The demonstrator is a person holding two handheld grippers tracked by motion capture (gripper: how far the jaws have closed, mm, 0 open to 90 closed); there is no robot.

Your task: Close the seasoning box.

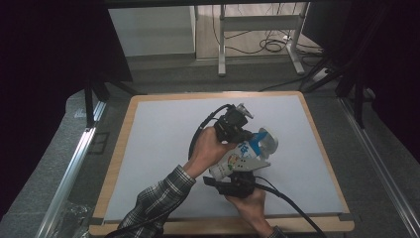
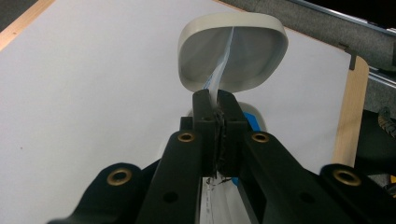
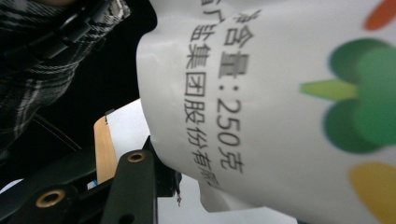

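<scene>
The white printed pouch [image 1: 240, 157] is held up over the middle of the table [image 1: 148, 148], long axis slanting up-right. Left gripper [image 2: 215, 100] is pinched tight on its top seam. Right gripper [image 1: 236, 184] is under it, but the bag hides its jaws, so I can't tell its grip.

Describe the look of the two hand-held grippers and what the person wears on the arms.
Both the left gripper and the right gripper are matte black with two flat jaws, brass-coloured rivets at the pivots and a black trailing cable. The left forearm wears a black-and-white plaid sleeve.
</scene>
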